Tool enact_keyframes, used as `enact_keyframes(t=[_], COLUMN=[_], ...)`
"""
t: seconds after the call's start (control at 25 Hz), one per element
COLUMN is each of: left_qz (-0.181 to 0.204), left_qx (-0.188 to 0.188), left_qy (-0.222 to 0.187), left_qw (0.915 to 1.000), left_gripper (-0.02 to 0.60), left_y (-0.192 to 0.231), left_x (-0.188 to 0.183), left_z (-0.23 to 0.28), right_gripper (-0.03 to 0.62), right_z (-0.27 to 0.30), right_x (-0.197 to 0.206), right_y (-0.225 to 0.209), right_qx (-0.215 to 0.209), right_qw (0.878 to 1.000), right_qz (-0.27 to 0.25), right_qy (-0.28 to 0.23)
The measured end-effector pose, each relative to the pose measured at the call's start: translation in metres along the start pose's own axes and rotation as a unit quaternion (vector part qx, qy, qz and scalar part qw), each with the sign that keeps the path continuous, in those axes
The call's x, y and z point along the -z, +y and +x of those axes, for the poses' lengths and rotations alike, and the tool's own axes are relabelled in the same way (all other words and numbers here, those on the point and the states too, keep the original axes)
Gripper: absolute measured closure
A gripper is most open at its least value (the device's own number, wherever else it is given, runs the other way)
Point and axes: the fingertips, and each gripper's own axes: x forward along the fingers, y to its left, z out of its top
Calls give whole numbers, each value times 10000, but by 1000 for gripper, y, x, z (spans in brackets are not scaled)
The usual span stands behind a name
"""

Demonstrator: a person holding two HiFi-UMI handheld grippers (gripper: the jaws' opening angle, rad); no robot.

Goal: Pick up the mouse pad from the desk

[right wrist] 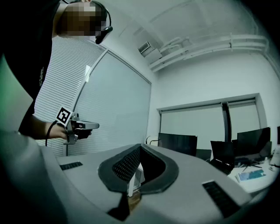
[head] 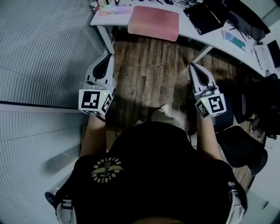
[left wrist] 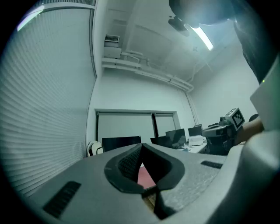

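Right now both tongs are clenched on nothing: the left gripper [left wrist: 141, 151] shows its jaws pressed together with only a sliver of pink visible past them, and the right gripper [right wrist: 140, 151] is closed the same way, empty. In the head view I hold the left gripper [head: 108, 55] and the right gripper [head: 193, 66] level over the wooden floor [head: 153, 70], both well short of the desk [head: 192, 34].

The mouse pad [head: 154, 22] is a pink rectangle lying flat on the white desk, between a keyboard [head: 114, 9] on its left and a black laptop [head: 205, 16] on its right. Its near edge sits at the desk's front edge and may hang slightly over it; I cannot be sure.

I judge the pad to be light, thin and floppy, with a grippy underside that may cling to the desktop. It should not be fragile, but it will sag if I lift it from one point. The near edge looks like the best place to take hold, especially if it overhangs, since one jaw could go under and one over. The jaws must open first.

As for containers, I can make out none. A few small items sit at the desk's far left corner, too small for me to identify.
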Motion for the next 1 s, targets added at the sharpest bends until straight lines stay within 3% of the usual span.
enact_keyframes(t=[0.24, 0.56, 0.76, 1.0], left_qz=[-46, -80, -149, -523], left_qx=[-69, -166, -158, -169], left_qy=[66, 252, 477, 549], left_qw=[9999, 9995, 9986, 9970], left_gripper=[574, 574, 574, 574], left_y=[13, 28, 42, 61], left_x=[6, 28, 53, 76], left_z=[-4, 7, 41, 92], right_gripper=[594, 594, 594, 594], right_z=[7, 11, 32, 69], right_x=[0, 24, 44, 70], right_y=[5, -28, -52, -84], right_qx=[-42, 308, 370, 417], right_qw=[9997, 9983, 9973, 9956], right_qz=[254, 497, 615, 810], right_qy=[-38, 79, 174, 220])
